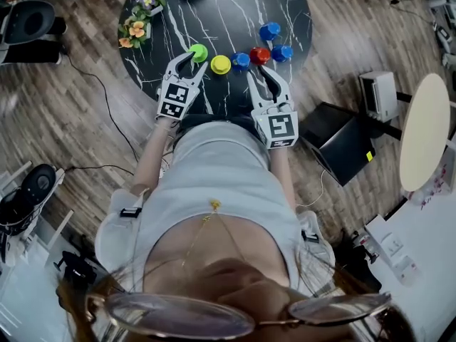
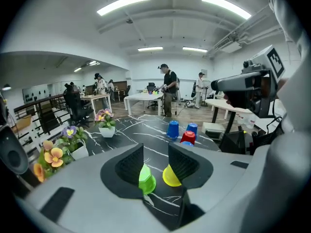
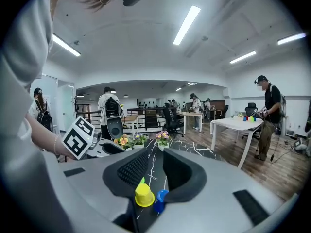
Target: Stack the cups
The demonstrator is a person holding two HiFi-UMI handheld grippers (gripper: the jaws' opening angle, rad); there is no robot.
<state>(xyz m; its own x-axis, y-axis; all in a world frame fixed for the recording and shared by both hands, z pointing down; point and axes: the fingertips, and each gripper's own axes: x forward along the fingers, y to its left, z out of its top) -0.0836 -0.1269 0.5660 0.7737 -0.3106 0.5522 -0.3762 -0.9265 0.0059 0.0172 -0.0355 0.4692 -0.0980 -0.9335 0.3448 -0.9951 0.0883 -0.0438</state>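
**Cup stacking: still at square one**

Head view: six upside-down cups stand singly on the round black worktop point(image 1: 235, 9) with white marble veins, so I'd say there's no stack yet. The green cup point(image 1: 197, 52) is just left of the yellow cup point(image 1: 221, 64). The blue cup point(image 1: 241, 60), red cup point(image 1: 259, 55) and two more blue cups point(image 1: 282, 53) are to its right. Left tongs point(image 1: 193, 62) flank the green cup, and right tongs point(image 1: 260, 74) are near the red cup. Left gripper view: ribbed black pads point(image 2: 130, 165) sit roughly half apart with the green cup in the gap, not squeezed. Right gripper view: tongs slightly apart and holding nothing, yellow cup beyond the gap. The cups look like glossy tapered plastic and should nest easily.
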